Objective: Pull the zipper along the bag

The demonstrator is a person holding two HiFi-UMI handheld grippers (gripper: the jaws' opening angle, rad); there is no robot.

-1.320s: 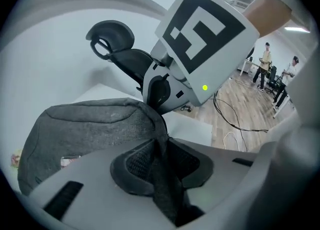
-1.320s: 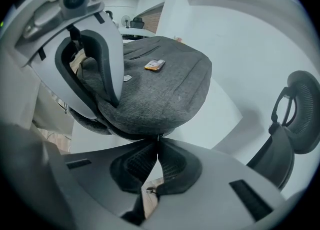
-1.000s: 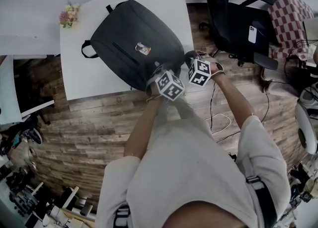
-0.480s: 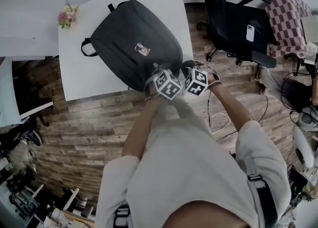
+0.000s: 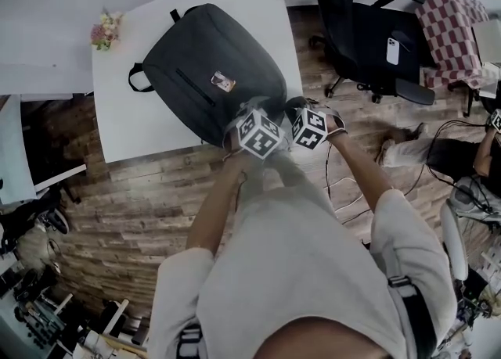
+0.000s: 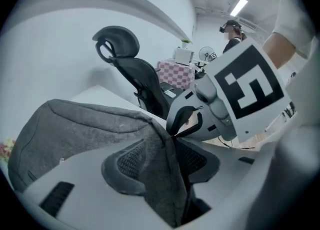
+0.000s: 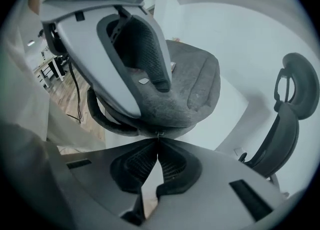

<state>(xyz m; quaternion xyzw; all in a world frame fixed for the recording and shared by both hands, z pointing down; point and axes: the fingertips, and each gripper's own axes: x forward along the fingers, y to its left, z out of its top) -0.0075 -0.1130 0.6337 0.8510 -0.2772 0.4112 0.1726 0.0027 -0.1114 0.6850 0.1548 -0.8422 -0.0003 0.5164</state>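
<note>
A dark grey backpack lies flat on the white table. Both grippers work at its near right corner. My left gripper has just been opening its jaws. A fold of the bag's fabric still lies between its pads, which stand apart. My right gripper is shut, its tips pinched on the small zipper pull at the bag's edge. In the left gripper view the right gripper holds a dark tab just past the fold.
A black office chair with a phone on its seat stands right of the table. A chequered cloth lies beyond it. Flowers sit at the table's far left. Cables trail on the wooden floor. Another person sits at the right.
The right gripper's marker cube has drawn closer to the left one at the bag's corner. A seated person has come into view at the right edge.
</note>
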